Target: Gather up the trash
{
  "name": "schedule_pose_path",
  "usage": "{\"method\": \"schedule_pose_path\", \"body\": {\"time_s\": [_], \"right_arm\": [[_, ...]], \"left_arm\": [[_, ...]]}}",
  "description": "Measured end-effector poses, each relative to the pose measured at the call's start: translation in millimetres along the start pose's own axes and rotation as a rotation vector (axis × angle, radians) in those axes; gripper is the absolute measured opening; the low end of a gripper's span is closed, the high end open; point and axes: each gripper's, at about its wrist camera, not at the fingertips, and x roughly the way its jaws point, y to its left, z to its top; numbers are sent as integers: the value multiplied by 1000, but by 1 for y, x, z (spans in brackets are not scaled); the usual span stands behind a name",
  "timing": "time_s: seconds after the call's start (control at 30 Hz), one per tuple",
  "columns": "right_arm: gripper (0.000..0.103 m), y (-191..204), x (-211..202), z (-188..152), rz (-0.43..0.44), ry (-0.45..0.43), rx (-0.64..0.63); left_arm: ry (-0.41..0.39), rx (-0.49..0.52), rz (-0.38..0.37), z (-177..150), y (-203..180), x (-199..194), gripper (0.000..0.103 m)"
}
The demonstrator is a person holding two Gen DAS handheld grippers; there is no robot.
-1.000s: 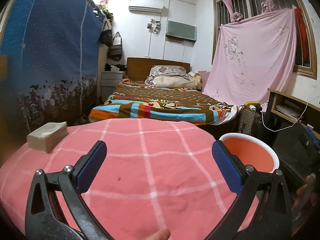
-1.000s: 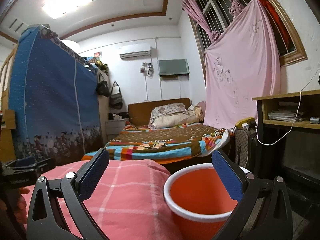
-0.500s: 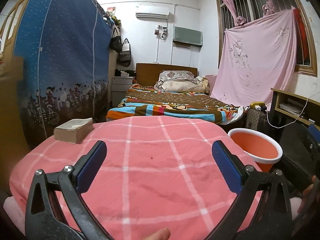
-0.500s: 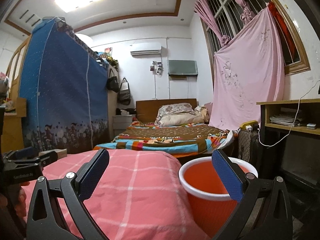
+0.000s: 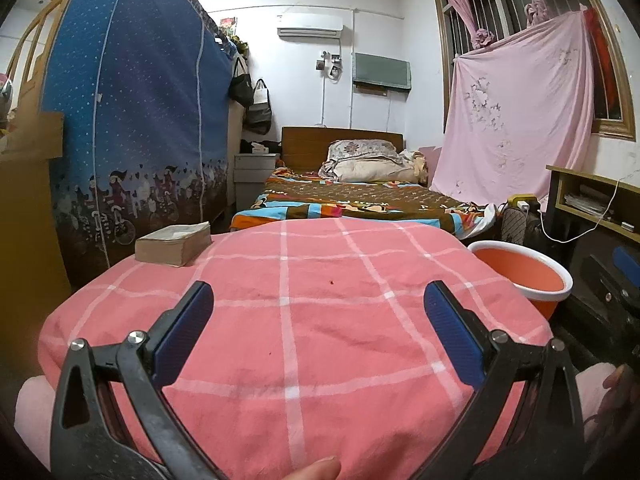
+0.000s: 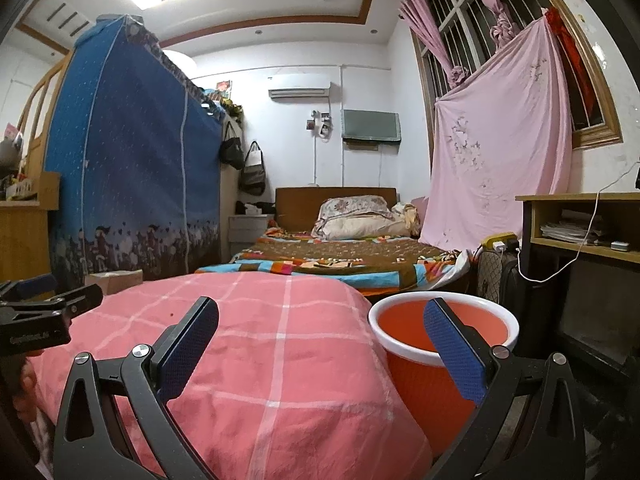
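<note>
The left tool (image 5: pixel 318 312) hangs over the pink checked cloth (image 5: pixel 304 320) with its blue pads (image 5: pixel 182 332) spread wide and nothing between them. The right tool (image 6: pixel 320 328) is just as wide open and just as empty, held low beside the orange bin (image 6: pixel 432 344), which stands on the floor right against the cloth's right edge.

I can't pick out any real trash from here. The cloth carries only a couple of tiny dark specks (image 5: pixel 331 281), too small to name, and a thick old book (image 5: pixel 174 242) at the far left corner, which hardly looks like rubbish. The bin shows only part of its inside, with nothing visible in it.

If the specks are crumbs, I'd judge them near weightless and too small for the broad pads to pinch; sweeping them toward the bin would suit better. The book looks heavy and stiff, best taken across its thickness near the spine.
</note>
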Motion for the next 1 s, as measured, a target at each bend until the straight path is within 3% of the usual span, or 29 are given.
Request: {"method": "schedule_pose_path", "body": {"time_s": [1.0], "right_arm": [[103, 5, 3, -8, 17, 26, -11]], "left_arm": [[3, -4, 5, -8, 8, -2, 90]]}}
